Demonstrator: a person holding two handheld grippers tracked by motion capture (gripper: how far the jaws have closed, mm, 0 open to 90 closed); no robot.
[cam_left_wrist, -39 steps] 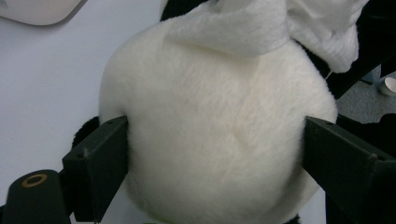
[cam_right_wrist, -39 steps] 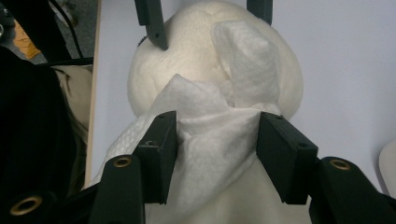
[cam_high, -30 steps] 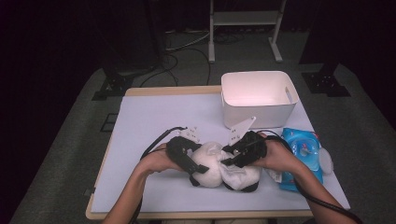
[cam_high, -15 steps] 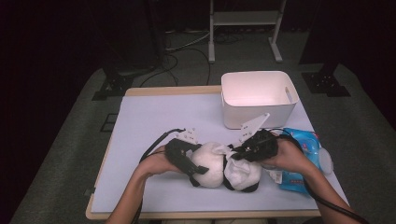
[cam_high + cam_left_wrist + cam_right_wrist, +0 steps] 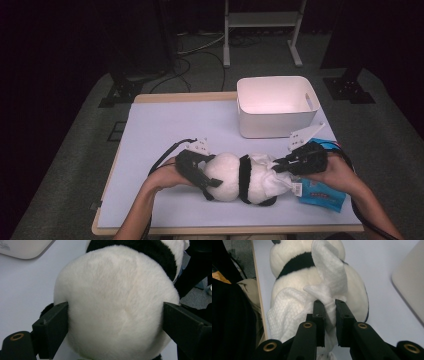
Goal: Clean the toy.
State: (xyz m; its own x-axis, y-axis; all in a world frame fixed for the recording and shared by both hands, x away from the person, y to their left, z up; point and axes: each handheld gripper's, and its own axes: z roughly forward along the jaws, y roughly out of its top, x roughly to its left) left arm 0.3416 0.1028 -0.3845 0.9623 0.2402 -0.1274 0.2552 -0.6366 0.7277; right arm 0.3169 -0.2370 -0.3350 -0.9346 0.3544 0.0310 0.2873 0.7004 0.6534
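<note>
A black-and-white panda plush (image 5: 227,175) lies on its side near the table's front edge. My left gripper (image 5: 206,181) is shut on its round white end; in the left gripper view the jaws press into the panda's fur (image 5: 117,290) from both sides. A crumpled white wipe (image 5: 274,176) lies against the panda's right end. My right gripper (image 5: 281,164) is shut on it: its jaws have just been closing and now pinch a fold of the wipe (image 5: 329,272) in front of the panda (image 5: 289,252); the right gripper (image 5: 329,302) comes in from the right.
An empty white bin (image 5: 276,126) stands at the back right of the table. A blue wipe pack (image 5: 322,196) lies under the right hand near the front right corner. The table's front edge (image 5: 225,230) runs close below the panda.
The right gripper closed on the white wipe and drew to the right with it, away from the panda's middle. The left gripper stayed on the panda.
</note>
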